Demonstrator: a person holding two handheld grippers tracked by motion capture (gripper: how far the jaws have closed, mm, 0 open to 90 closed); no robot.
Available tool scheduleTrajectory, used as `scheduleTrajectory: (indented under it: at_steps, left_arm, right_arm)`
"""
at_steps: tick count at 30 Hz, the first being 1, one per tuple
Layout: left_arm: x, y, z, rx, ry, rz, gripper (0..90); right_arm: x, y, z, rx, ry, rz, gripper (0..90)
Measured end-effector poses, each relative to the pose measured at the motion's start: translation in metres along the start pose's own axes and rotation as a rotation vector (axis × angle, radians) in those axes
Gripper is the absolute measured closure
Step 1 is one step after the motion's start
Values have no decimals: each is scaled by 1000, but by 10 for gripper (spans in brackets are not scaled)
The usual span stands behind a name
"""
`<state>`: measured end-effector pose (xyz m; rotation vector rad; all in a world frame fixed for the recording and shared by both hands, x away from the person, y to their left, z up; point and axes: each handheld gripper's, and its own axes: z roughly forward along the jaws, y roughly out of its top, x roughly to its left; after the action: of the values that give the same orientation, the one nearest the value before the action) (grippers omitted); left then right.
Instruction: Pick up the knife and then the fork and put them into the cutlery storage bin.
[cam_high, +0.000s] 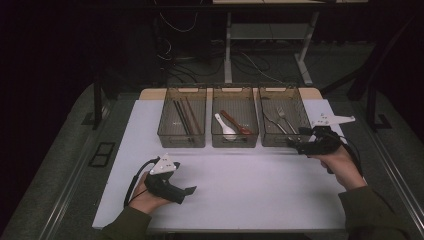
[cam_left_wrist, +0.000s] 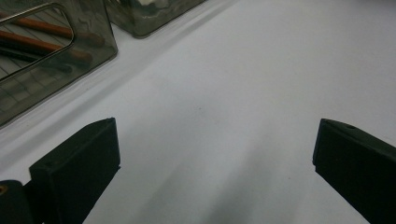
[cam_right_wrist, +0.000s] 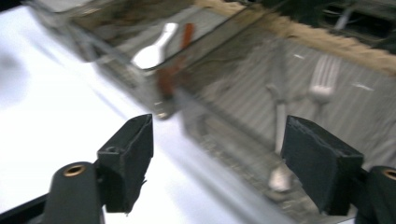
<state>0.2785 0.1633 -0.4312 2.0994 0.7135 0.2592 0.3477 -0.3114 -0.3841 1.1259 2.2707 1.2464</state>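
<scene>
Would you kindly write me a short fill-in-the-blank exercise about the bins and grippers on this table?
1. The table holds ____ clear bins in a row.
2. The forks lie in the bin nearest the ____ gripper.
3. The white spoon lies in the ____ bin.
4. The left gripper has its jaws ____, with nothing between them.

Missing words: three; right; middle; open
</scene>
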Motion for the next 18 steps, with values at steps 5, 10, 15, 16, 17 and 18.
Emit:
scheduleTrajectory:
  at_steps: [5,10,15,16,17,18]
  left_arm:
    - [0,0,0,-1,1,6,0]
    - [0,0,-2,-14,0,6,0]
    - [0,-1,-2,-13,-7,10,0]
    - [-1,-1,-1,-15,-8,8,0]
    - [-1,-1,-1,-17,-8,5,0]
    - [-1,-1,-1,-17,-8,6,0]
  right_arm:
    - [21,-20,-5,-10,30,-14,189]
    - [34,-41,-9,-33,44,-20,169]
    - [46,-62,-5,-10,53,-51,141]
    - [48,-66,-3,-4,57,-49,141]
    - [51,-70,-2,3,62,-52,141]
    - [53,-73,-1,11,69,-59,141]
